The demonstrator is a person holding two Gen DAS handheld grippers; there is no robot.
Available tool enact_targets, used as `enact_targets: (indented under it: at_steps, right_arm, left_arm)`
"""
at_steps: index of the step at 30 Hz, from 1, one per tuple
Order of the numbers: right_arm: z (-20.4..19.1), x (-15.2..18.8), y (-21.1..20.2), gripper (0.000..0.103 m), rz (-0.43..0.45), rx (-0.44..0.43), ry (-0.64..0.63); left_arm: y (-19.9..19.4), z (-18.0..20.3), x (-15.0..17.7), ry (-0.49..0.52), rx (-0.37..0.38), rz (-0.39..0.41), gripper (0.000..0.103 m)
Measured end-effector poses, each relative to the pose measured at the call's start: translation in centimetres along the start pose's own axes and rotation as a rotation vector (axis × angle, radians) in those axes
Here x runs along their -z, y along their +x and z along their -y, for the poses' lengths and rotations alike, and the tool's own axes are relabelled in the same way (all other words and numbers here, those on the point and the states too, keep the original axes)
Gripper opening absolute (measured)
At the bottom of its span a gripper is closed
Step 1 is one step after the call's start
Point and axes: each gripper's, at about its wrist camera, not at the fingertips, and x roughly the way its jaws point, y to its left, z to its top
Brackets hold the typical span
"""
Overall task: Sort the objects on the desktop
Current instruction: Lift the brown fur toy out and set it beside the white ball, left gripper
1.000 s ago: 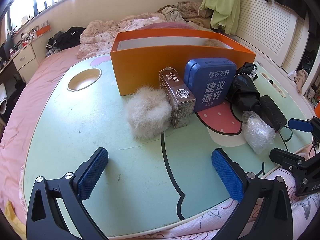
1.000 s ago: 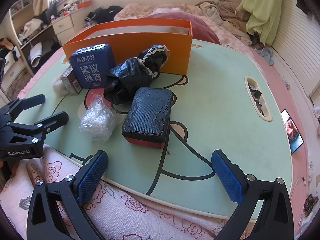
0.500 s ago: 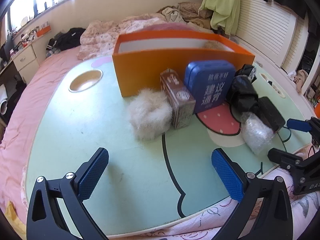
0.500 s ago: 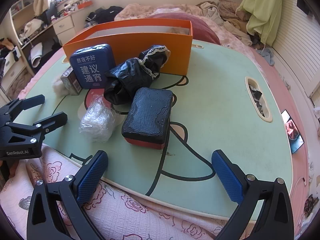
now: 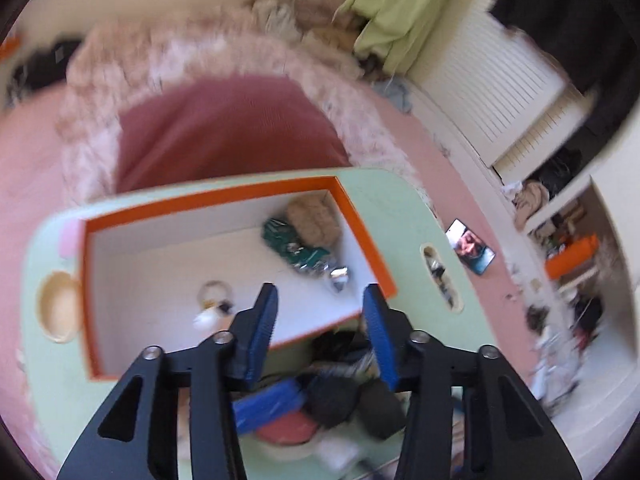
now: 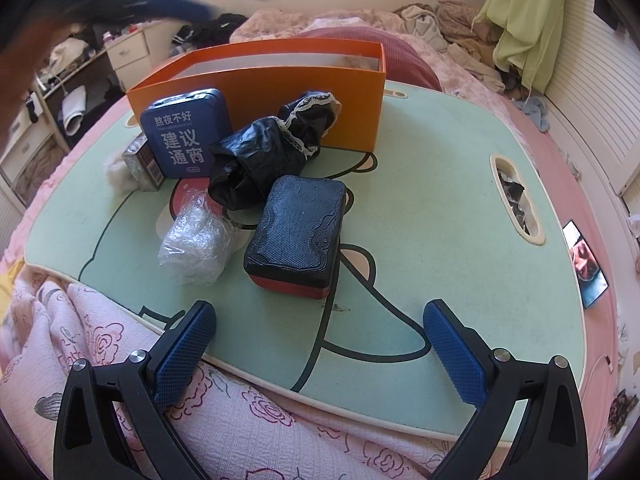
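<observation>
My left gripper [image 5: 320, 320] is high above the orange box [image 5: 360, 224], looking down into it; its jaws stand partly closed with nothing between them. Inside the box lie a green foil packet [image 5: 292, 244], a beige bundle [image 5: 314, 220] and a small ring [image 5: 216, 292]. The view is blurred. My right gripper [image 6: 316, 348] is open and empty at the table's near edge. In front of it lie a black case [image 6: 298, 232], a clear plastic wad [image 6: 196, 240], black cloth [image 6: 272, 148], a blue tin [image 6: 182, 140], a small brown box [image 6: 144, 162] and a fur ball [image 6: 116, 176].
The green lap table [image 6: 440, 208] sits on a pink bed. It has a slot [image 6: 516, 200] at the right and a cup hole [image 5: 60, 308] at the left. A phone [image 6: 588, 264] lies on the bed to the right. The left gripper shows blurred at top left [image 6: 168, 0].
My left gripper has risen from the table's near edge to high over the orange box, tilted down, and its jaws have narrowed. My right gripper has not moved.
</observation>
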Motion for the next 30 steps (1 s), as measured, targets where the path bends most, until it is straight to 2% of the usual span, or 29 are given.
enact_targets:
  at_steps: [2, 4, 7, 9, 11, 15, 17, 20, 22, 24, 25, 26, 28, 30]
  right_arm:
    - [-0.5, -0.1, -0.2, 0.103, 0.001, 0.000, -0.001]
    - [-0.5, -0.3, -0.1, 0.103, 0.004, -0.001, -0.002]
    - [-0.4, -0.7, 0.0, 0.103, 0.010, -0.006, -0.004]
    - [-0.2, -0.8, 0.1, 0.103, 0.014, -0.010, -0.004]
    - [-0.2, -0.8, 0.1, 0.103, 0.017, -0.014, -0.004]
    - [-0.2, -0.7, 0.2, 0.103, 0.023, -0.018, -0.005]
    - [-0.2, -0.8, 0.3, 0.103, 0.025, -0.019, -0.005]
    - [-0.2, -0.9, 0.4, 0.103, 0.025, -0.019, -0.005]
    - [-0.2, -0.7, 0.3, 0.103, 0.025, -0.019, -0.006]
    - [-0.2, -0.7, 0.3, 0.103, 0.024, -0.020, -0.005]
    - [-0.2, -0.7, 0.3, 0.103, 0.025, -0.020, -0.006]
    - [-0.2, -0.7, 0.3, 0.103, 0.025, -0.019, -0.005]
    - [-0.2, -0.7, 0.3, 0.103, 0.025, -0.019, -0.005]
    - [-0.2, -0.7, 0.4, 0.103, 0.026, -0.020, -0.005]
  left_arm:
    - [3.2, -0.7, -2.2, -0.117, 0.043, -0.072, 0.029]
    - [5.4, -1.0, -3.6, -0.208, 0.043, -0.079, 0.022]
    - [7.2, -1.3, -4.6, -0.267, 0.007, -0.068, 0.022]
    - [8.3, -1.5, -4.8, -0.286, -0.051, -0.084, 0.022]
    - [9.1, -1.7, -4.7, -0.310, -0.078, -0.109, 0.022]
    - [9.5, -1.9, -4.3, -0.345, -0.082, -0.096, 0.025]
    - [9.5, -1.9, -4.7, -0.360, -0.074, -0.084, 0.037]
    - [9.6, -2.2, -5.0, -0.411, -0.065, -0.075, 0.040]
    - [9.9, -1.9, -5.0, -0.378, -0.084, -0.082, 0.040]
    - [10.5, -0.3, -5.2, -0.233, -0.179, -0.082, 0.039]
    - [10.6, 0.4, -5.1, -0.164, -0.245, -0.086, 0.034]
    - [10.6, 0.7, -5.0, -0.137, -0.264, -0.084, 0.031]
    - [10.2, 0.9, -4.5, -0.112, -0.276, -0.078, 0.027]
    - [9.6, 0.6, -4.2, -0.113, -0.235, -0.062, 0.026]
